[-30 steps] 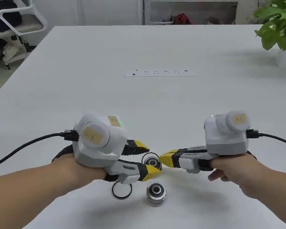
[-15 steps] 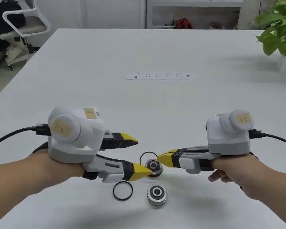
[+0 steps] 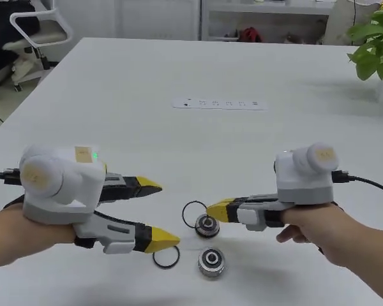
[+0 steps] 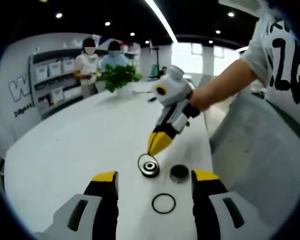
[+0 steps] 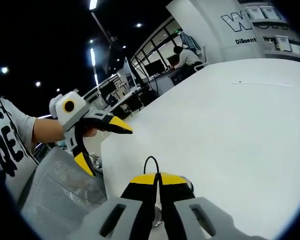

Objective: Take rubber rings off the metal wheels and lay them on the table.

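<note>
Low in the centre of the head view, the right tool [image 3: 209, 210] has its jaws pressed together on a thin black rubber ring [image 3: 194, 211]. In the right gripper view the ring rises as a narrow loop from between the yellow tips. The ring leans beside a small metal wheel [image 3: 207, 225] that sits on the white tabletop [image 3: 179, 140]. Whether it is fully clear of the wheel cannot be told.

The left tool [image 3: 155, 213] is at lower left with its jaws spread wide and nothing between them. It points towards the wheel but is apart from it.

Just below, a second wheel [image 3: 211, 261] stands on the tabletop. A loose ring [image 3: 166, 257] lies flat to the left of it.

The ring looks light, soft and stretchy, so it will probably sag and snap back if let go under tension. A pinch on one short stretch of the band, as here, seems the sensible hold. The wheel looks small, stiff and smooth, and it may roll or slide when the ring tugs on it. The spread tool would probably do best to grip it across the rim.
</note>
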Demonstrator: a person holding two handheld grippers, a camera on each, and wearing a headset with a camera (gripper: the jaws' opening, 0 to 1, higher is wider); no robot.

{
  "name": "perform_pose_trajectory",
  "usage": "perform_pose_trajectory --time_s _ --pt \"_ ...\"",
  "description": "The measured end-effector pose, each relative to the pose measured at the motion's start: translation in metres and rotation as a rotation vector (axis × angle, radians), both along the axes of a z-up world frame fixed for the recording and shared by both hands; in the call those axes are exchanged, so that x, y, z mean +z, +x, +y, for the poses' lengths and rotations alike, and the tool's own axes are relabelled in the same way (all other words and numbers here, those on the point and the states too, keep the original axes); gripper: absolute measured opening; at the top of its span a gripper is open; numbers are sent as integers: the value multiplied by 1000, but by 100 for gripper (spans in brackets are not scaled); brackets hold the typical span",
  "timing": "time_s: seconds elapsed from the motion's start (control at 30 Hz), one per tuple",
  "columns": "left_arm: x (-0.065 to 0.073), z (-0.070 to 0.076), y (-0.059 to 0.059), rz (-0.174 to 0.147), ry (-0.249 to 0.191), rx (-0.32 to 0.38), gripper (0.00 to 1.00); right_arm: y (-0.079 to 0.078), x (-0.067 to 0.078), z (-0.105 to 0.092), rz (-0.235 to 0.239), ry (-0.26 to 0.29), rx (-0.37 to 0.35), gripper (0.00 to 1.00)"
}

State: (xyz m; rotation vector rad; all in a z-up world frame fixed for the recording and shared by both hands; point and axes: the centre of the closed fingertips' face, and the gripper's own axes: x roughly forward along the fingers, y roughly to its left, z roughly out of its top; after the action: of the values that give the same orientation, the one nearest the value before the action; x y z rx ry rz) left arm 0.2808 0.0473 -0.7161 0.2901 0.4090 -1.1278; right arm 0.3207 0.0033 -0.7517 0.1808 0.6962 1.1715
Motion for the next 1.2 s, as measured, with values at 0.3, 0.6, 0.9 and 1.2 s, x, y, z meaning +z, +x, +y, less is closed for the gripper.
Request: perform_pose_trajectory --time_s 0.3,0.6,0.9,1.2 --pt "-2 14 -7 -6 12 12 65 -5 -1 10 12 -6 37 0" --pt "-10 24 -12 -3 27 26 67 -18 -9 25 42 -26 89 0" --pt "-14 29 -17 2 39 34 67 -30 -18 34 75 -46 128 0" --pt "-15 31 -19 5 38 41 67 -38 -28 42 102 -69 151 0"
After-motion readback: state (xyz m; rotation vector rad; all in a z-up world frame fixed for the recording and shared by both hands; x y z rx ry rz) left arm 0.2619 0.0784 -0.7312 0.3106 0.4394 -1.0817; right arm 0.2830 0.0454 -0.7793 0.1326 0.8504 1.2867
